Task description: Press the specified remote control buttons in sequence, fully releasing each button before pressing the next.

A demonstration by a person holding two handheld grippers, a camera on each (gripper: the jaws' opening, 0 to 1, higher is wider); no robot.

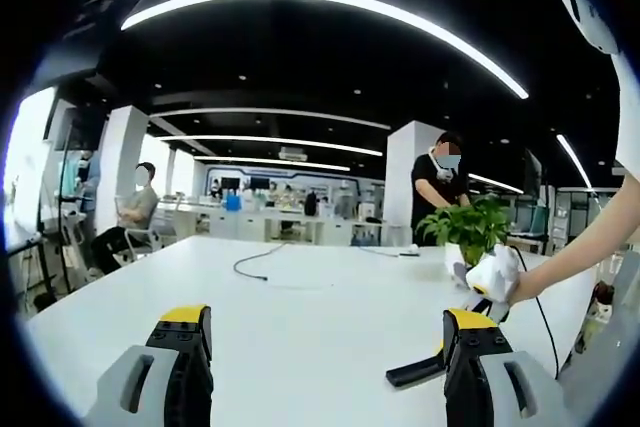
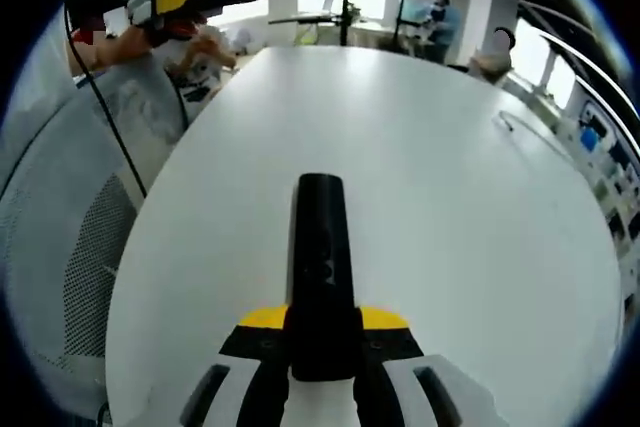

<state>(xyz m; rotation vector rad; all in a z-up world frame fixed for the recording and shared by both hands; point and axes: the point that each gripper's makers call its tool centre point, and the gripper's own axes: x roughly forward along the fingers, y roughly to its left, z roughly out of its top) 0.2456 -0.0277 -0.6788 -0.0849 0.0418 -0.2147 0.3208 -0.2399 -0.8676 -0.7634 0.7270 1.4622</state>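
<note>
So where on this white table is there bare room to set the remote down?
The white table is bare between the left hand-held gripper and the thin black cable, and on both sides of the black slim remote clamped in the right hand-held gripper. It is crowded near the green potted plant.

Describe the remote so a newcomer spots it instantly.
Start at the big white table. At its near edge the right hand-held gripper has yellow-tipped jaws shut on the remote control. It is a slim black bar pointing away across the bare tabletop, the one dark thing on that white surface.
</note>
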